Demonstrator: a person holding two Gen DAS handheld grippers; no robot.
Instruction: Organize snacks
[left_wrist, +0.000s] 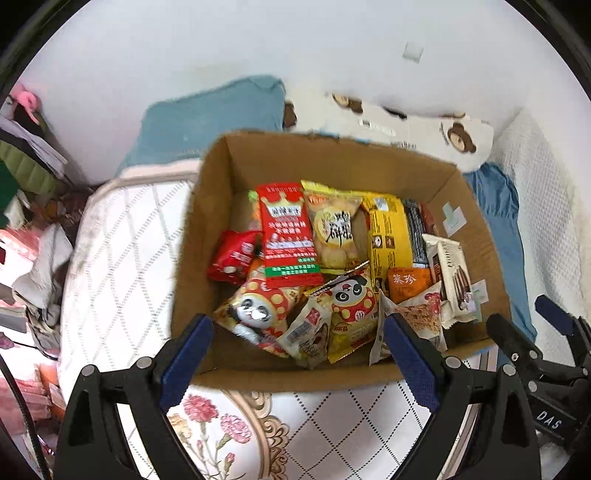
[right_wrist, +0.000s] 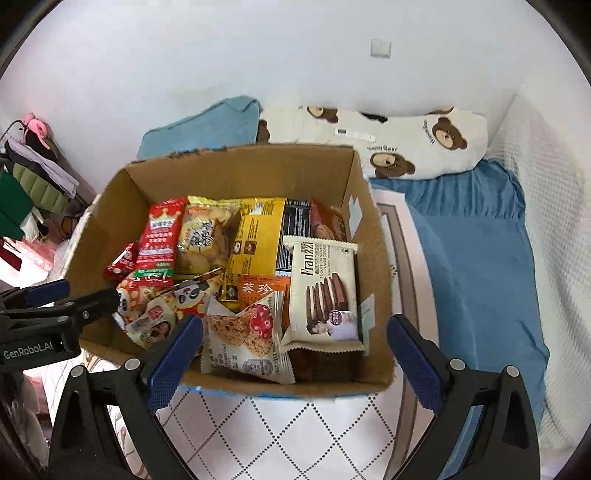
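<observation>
Above the box's near edge, the left gripper (left_wrist: 299, 332) and right gripper (right_wrist: 295, 336) both hang wide open w/ nothing held. Just past them the brown cardboard box (left_wrist: 369, 158) sits on the quilted white bed (left_wrist: 122, 236), snack packets inside.

Probably picking next: drop straight onto one loose top packet, e.g. the cream Franzzi wafer pack (right_wrist: 325, 291) at 3 o'clock in the box, and pinch across its short width.

Right view reads the wafer label; left view shows the red crown packet (left_wrist: 288, 232) at 10 o'clock better.
</observation>
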